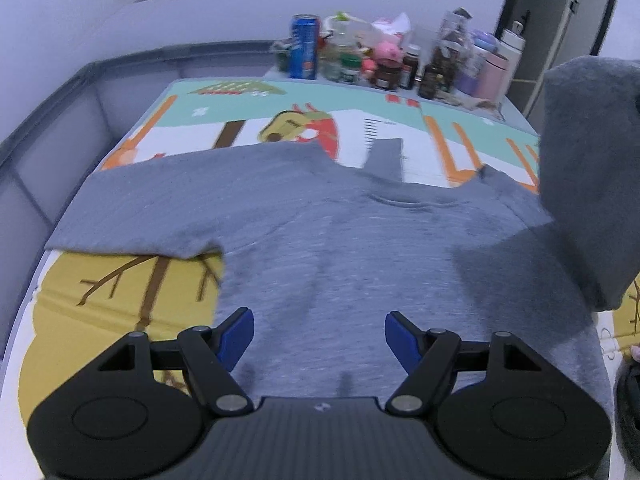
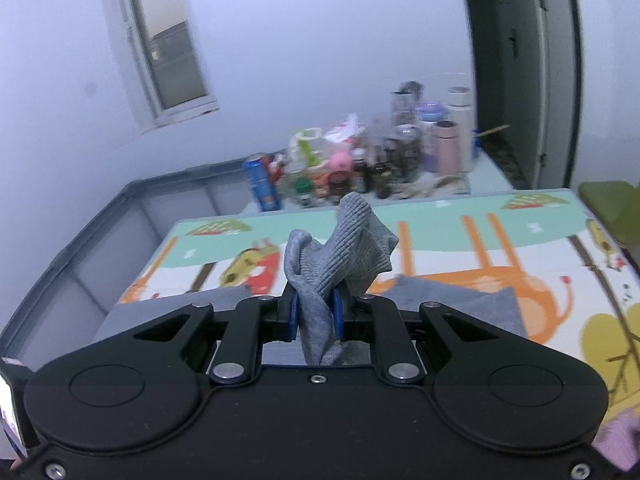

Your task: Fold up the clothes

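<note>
A grey long-sleeved top (image 1: 340,240) lies spread flat on a cartoon play mat (image 1: 120,292), its left sleeve stretched out to the side. My left gripper (image 1: 319,334) hovers over the top's lower body, open, with nothing between its blue pads. The top's right sleeve (image 1: 588,184) is lifted off the mat and hangs at the right edge of the left wrist view. In the right wrist view my right gripper (image 2: 316,316) is shut on that sleeve's ribbed cuff (image 2: 348,252), which bunches up above the pads.
A crowd of bottles, jars and a blue can (image 1: 305,46) stands at the mat's far edge. A grey padded rail (image 1: 44,128) runs along the left and back. A dark doorway (image 2: 516,72) is at the far right, and a green cushion (image 2: 616,208) beside the mat.
</note>
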A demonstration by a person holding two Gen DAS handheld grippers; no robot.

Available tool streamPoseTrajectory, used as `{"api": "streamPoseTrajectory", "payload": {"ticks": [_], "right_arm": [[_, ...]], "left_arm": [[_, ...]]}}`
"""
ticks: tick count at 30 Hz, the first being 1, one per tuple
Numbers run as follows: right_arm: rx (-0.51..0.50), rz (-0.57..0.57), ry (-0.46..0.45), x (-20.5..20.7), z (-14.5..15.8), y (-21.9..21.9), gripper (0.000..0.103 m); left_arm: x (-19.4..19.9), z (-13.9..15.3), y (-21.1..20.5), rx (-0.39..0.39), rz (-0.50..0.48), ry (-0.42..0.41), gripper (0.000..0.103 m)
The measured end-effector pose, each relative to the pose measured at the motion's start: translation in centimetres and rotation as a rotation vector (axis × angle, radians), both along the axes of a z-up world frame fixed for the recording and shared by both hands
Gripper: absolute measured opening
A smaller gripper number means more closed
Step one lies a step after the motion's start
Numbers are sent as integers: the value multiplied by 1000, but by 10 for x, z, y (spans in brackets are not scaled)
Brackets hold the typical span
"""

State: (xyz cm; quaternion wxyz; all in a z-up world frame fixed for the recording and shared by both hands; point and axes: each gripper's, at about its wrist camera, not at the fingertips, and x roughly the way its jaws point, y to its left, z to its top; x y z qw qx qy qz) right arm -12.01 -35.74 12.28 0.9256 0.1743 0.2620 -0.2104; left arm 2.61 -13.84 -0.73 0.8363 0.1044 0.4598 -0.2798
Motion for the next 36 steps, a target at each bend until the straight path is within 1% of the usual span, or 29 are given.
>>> {"api": "streamPoseTrajectory", "payload": {"ticks": [4, 8, 10, 12, 13, 14, 15, 18, 22, 26, 29, 31, 36], "right_arm": [[-15, 71, 13, 31, -14, 44, 15], [-4, 124, 61, 57, -39, 80, 15], [7, 139, 99, 70, -54, 93, 17], [40, 162, 131, 81, -67, 104, 21], [60, 168, 133, 83, -71, 106, 23], [80, 174, 135, 85, -74, 109, 32], [100, 178, 132, 87, -77, 110, 38], [137, 173, 84, 83, -76, 103, 40], [109, 142, 88, 78, -70, 89, 42], [115, 95, 121, 66, -73, 71, 42], [123, 56, 157, 50, -83, 57, 42], [126, 26, 182, 37, -92, 47, 42], [161, -56, 247, -1, -118, 16, 42]], "left_arm": [[10, 5, 24, -24, 32, 5, 75], [21, 13, 46, -48, 64, 4, 75], [25, 15, 55, -48, 77, 3, 75], [29, 15, 62, -47, 94, 7, 76], [32, 14, 65, -46, 102, 13, 76], [35, 13, 67, -44, 110, 19, 76], [37, 12, 69, -42, 119, 27, 76], [43, 7, 74, -52, 136, 65, 77], [46, 2, 74, -46, 135, 86, 78], [45, -4, 65, -23, 118, 92, 81], [41, -13, 55, 13, 108, 82, 82], [41, -20, 49, 49, 116, 70, 82], [47, -38, 39, 93, 156, 74, 82]]}}
